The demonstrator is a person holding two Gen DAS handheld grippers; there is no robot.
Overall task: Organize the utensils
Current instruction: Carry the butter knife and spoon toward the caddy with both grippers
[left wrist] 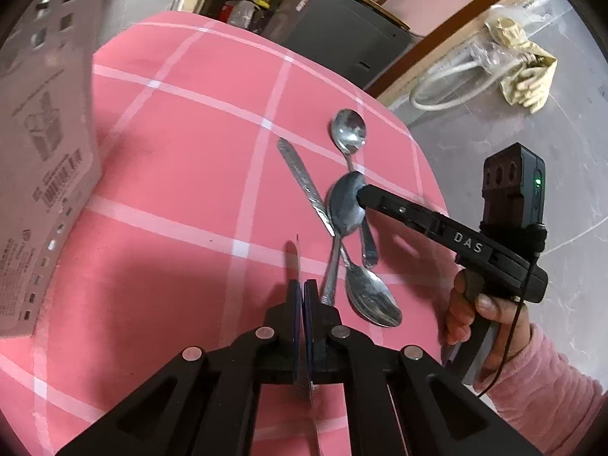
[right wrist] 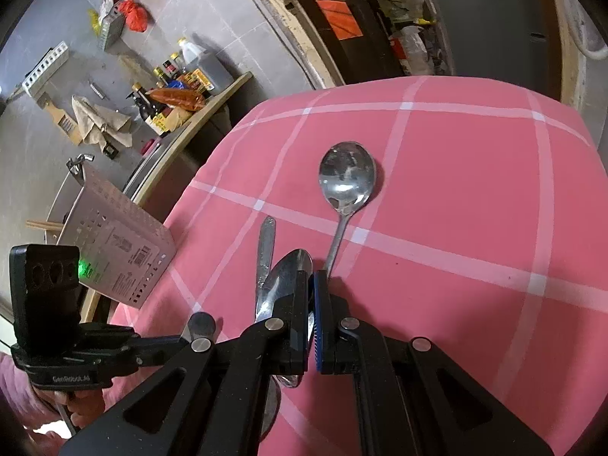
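Several steel utensils lie on a pink checked tablecloth (left wrist: pixel 171 159). A far spoon (left wrist: pixel 349 129) lies bowl away, also in the right wrist view (right wrist: pixel 346 178). A knife (left wrist: pixel 304 182) lies to its left. A near spoon (left wrist: pixel 372 296) lies bowl toward me. My right gripper (left wrist: pixel 361 195) is shut on the bowl of a middle spoon (left wrist: pixel 344 211), seen in the right wrist view (right wrist: pixel 288 269) between the jaws (right wrist: pixel 311 288). My left gripper (left wrist: pixel 302 288) is shut on a thin flat blade standing edge-on (left wrist: pixel 297 262), likely a knife.
A white perforated utensil box (left wrist: pixel 45 144) stands on the cloth at the left, also in the right wrist view (right wrist: pixel 117 243). The table edge falls away at the right, with grey floor, cloths and a hose beyond. A cluttered shelf stands further back.
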